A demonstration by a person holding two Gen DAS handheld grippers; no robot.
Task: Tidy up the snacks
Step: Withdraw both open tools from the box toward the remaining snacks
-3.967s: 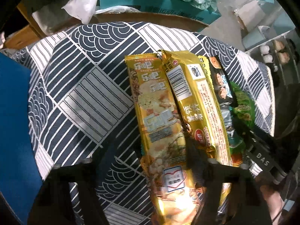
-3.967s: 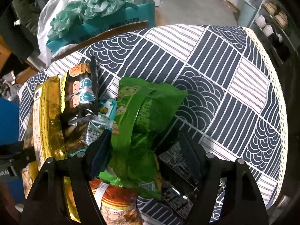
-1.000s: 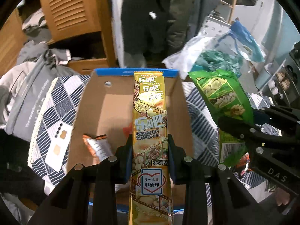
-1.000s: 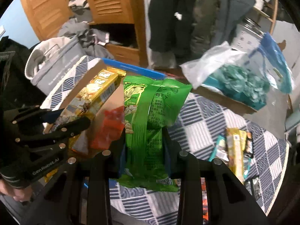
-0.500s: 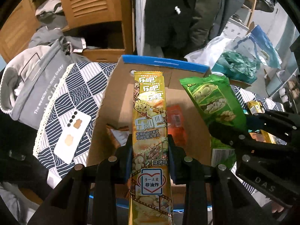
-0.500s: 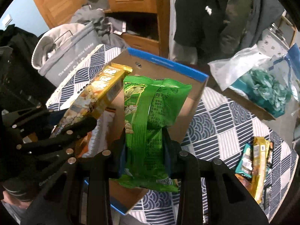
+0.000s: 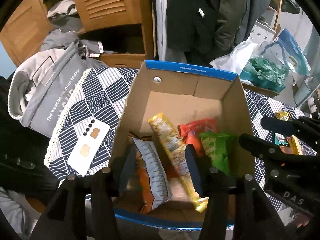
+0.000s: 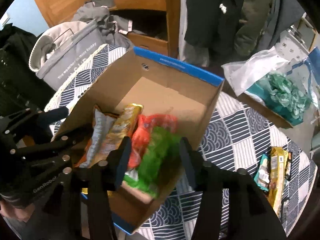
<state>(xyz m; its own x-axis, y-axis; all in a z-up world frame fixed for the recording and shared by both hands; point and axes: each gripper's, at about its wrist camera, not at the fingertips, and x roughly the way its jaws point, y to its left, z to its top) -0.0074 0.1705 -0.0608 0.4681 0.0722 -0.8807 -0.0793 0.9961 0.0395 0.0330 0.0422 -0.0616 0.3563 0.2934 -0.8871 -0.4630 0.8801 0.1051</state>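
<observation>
**Mia:** Coats are hanging at the top of the picture, next to a wooden cupboard. What is sitting on the table?

**Ben:** A blue and white patterned cloth is covering it. A cardboard box with a blue rim is standing in the middle, open at the top so snacks can go in.

**Mia:** Where are the snacks lying?

**Ben:** A long yellow pack, a green bag, a red bag and a grey bag are lying inside the box. More snacks are waiting on the cloth at the right edge.

**Mia:** Are the tools holding anything?

**Ben:** No. The left hand-held gripper is hanging over the box with its fingers spread wide and empty. The right hand-held gripper is spread wide too, over the blurry green bag. I think both are letting go.

**Mia:** What else is near?

**Ben:** A white phone is lying left of the box, and a grey bin is sitting beyond it.
</observation>
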